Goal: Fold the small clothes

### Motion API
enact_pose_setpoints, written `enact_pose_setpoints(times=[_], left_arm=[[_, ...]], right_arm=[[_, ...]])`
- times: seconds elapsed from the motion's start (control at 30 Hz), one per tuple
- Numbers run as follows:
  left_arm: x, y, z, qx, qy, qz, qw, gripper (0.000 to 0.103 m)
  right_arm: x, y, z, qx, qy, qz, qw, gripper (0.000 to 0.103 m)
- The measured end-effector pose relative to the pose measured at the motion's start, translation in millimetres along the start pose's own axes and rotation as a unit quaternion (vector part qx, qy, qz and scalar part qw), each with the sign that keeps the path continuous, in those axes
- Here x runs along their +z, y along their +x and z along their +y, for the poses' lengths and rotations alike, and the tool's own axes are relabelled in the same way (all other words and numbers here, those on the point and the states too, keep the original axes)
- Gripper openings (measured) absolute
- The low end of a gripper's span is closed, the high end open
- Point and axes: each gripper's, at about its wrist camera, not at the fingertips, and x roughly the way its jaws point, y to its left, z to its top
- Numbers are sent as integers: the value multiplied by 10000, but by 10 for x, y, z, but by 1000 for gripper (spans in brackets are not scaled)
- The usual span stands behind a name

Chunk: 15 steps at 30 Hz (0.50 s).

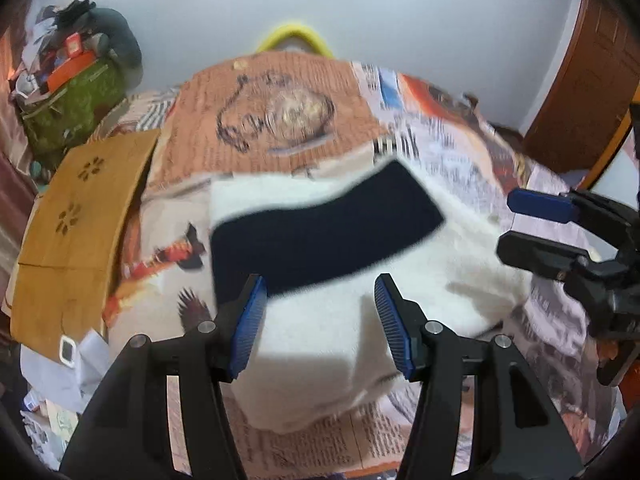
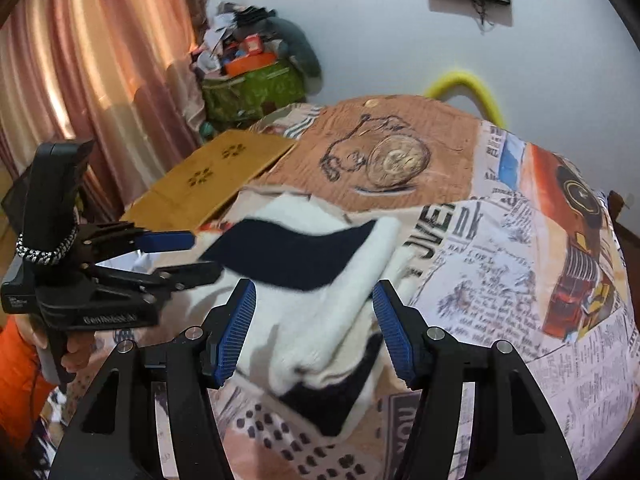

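Apparently the fold was well under way: the sweater (image 2: 320, 280), white with a dark band, lay bunched on the printed bedcover (image 2: 500, 272), with one layer doubled over another and a dark edge showing beneath at the near end. Both grippers hovered over it with nothing in them. The left gripper (image 1: 320, 320) had its jaws spread wide above the near white part of the garment, and the right gripper (image 2: 314, 328) stood likewise released over the folded edge; seen from the left camera, its two fingers were also apart at the sweater's right side. Motion blur made it hard to tell whether any pad touched the cloth. A brown cardboard sheet (image 1: 76, 216) lay beside the sweater to the left, apart from it. By my judgement at least one fold was done, but the bundle looked loose and uneven, so a further fold and some squaring of the edges seemed left to do.
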Motion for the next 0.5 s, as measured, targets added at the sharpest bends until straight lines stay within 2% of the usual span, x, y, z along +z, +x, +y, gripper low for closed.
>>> enact_pose_setpoints(times=[0.1, 0.27, 0.37, 0.5], left_arm=[[-185, 191, -55, 100, -38, 250, 9996, 56], [-420, 202, -242, 529, 233, 27, 9983, 57], [-428, 133, -314, 694, 328, -2, 9970, 57], [-388, -107, -320, 613, 193, -152, 9978, 57]], right_arm=[[-199, 179, -6, -73, 5, 322, 9995, 57], [-524, 371, -163, 8, 359, 731, 9967, 57], [-553, 318, -217, 76, 551, 693, 9960, 57], [-477, 72, -156, -48, 467, 422, 9980, 57]])
